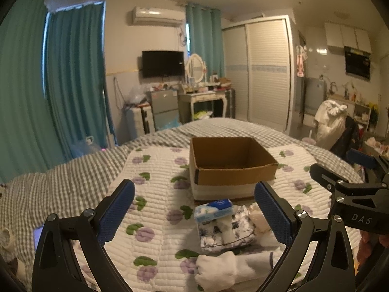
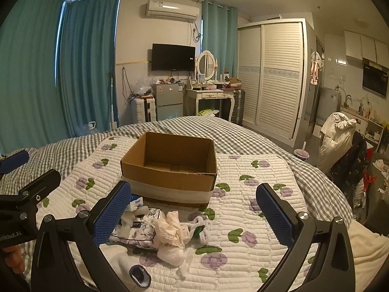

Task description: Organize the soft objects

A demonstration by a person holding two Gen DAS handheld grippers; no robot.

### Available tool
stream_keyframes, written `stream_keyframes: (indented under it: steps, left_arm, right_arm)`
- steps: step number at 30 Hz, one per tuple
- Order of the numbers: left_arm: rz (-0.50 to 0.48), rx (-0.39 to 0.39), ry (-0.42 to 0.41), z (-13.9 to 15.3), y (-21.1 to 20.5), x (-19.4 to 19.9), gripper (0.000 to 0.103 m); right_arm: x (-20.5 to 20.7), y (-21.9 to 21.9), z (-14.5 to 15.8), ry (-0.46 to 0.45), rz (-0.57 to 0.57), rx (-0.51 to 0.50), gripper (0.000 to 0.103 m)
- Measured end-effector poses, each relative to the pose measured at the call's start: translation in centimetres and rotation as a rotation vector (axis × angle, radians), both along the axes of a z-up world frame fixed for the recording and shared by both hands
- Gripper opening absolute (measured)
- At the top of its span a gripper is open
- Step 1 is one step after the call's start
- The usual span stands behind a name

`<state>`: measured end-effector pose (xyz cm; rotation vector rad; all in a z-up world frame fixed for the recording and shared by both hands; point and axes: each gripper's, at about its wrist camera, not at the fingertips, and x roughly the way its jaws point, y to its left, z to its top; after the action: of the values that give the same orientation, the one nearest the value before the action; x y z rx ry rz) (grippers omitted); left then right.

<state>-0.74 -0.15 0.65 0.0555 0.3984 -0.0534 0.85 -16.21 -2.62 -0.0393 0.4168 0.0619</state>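
Cardboard box (image 2: 170, 165) on bed (image 2: 255, 194) empty, nothing sorted yet. Soft items piled just in front: tissue pack (image 1: 214, 210), floral pouch (image 2: 138, 231), socks (image 1: 216, 270), cream cloth (image 2: 170, 228). L hand-held gripper (image 1: 194, 211) & R hand-held gripper (image 2: 194, 216) both wide open, holding nothing. All left to do.

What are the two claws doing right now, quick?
Left claw: open, holding nothing.
Right claw: open, holding nothing.
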Motion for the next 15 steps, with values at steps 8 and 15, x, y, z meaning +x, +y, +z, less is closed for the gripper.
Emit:
stream_keyframes:
  steps: [8, 15]
  left_arm:
    - [-0.001, -0.003, 0.017, -0.4, 0.1, -0.7, 0.101]
    - [0.000, -0.019, 0.116, -4.2, 0.6, -0.6, 0.101]
  right_arm:
    - [-1.2, 0.3, 0.1, 0.005, 0.016, -0.016, 0.103]
    - [-1.4, 0.4, -2.4, 0.073, 0.038, -0.032, 0.103]
